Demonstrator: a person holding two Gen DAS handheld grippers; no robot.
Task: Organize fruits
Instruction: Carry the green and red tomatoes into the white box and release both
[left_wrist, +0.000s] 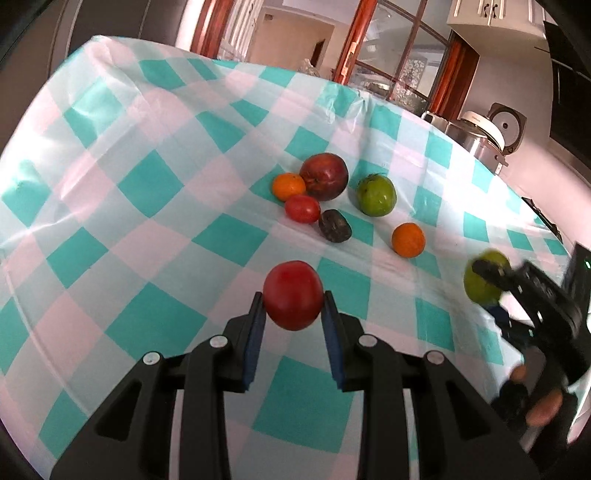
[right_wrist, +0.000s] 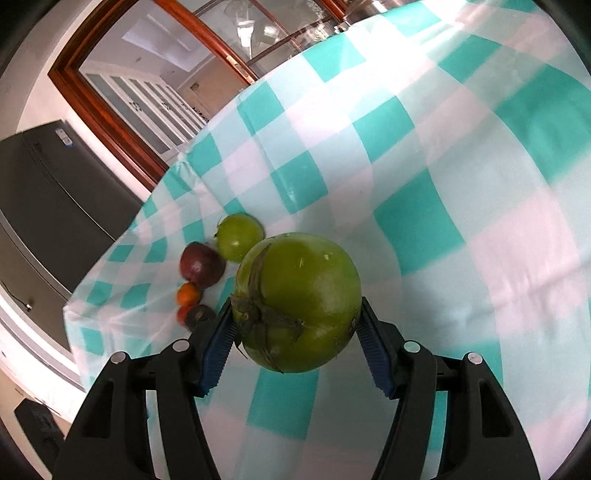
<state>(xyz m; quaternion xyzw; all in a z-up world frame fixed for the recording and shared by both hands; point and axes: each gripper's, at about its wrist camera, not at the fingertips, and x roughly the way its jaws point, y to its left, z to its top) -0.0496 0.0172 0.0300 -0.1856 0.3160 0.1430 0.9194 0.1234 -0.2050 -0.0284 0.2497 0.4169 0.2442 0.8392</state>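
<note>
Fruits lie in a loose cluster on a table covered with a teal-and-white checked cloth, and two more are held clear of it. The left gripper pinches a red tomato between its blue pads, one pad pressed on each side, with the tomato above the cloth. The right gripper is closed on a large green tomato whose dried calyx faces the camera — both pads touch its flanks. In the left wrist view this same gripper shows blurred at the right edge, carried by a hand.

On the cloth, beyond the left gripper, a dark red apple sits with a small orange touching its left side. A small red tomato lies just in front of them, and a dark, wrinkled fruit sits just beside that tomato — what kind it is I cannot tell. A green tomato rests near the apple's right, apart from it. A second orange lies alone, nearer the right side.

Behind the table's far edge stand a wooden-framed glass door and a rice cooker.
</note>
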